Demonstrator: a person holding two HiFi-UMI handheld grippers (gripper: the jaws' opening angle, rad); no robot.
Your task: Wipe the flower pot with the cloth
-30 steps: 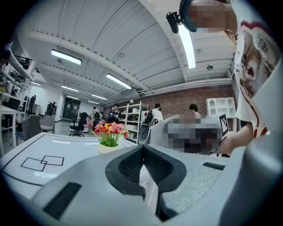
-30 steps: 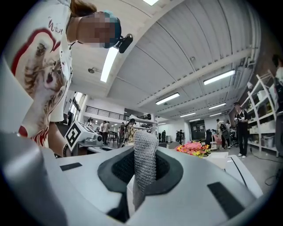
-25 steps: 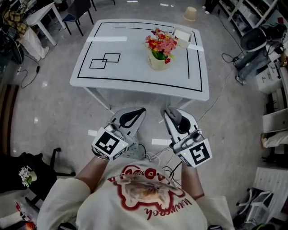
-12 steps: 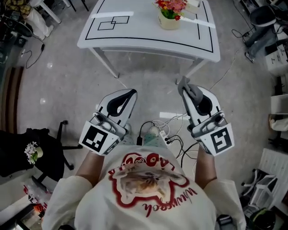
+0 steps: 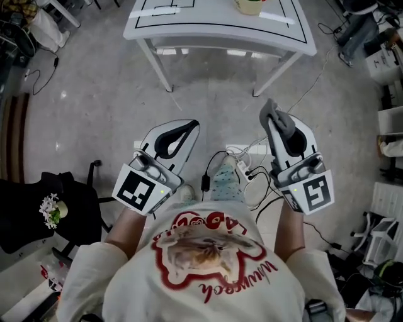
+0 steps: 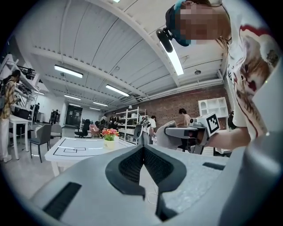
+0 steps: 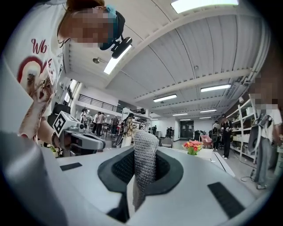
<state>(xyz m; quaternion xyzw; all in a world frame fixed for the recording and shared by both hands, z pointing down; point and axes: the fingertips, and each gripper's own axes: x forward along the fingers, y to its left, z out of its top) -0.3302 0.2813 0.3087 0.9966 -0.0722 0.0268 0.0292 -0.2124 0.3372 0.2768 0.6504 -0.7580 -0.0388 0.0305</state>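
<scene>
Right gripper (image 5: 272, 111) fingers clamp the grey cloth (image 7: 145, 161), held ready for wiping. Left gripper (image 5: 189, 125) fingers are closed together, empty. The flower pot (image 5: 248, 6) stands on the far counter (image 5: 220, 30), well apart from both.

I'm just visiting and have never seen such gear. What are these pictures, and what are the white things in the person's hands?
No robot here: a person holds a claw in each hand. One picture comes from a camera on the head, looking down; the other two from cameras riding on each claw, looking along its jaws. The left claw is shut and empty. The right claw is shut on a grey cloth. Ahead stands a white table with a flower pot on it.
</scene>
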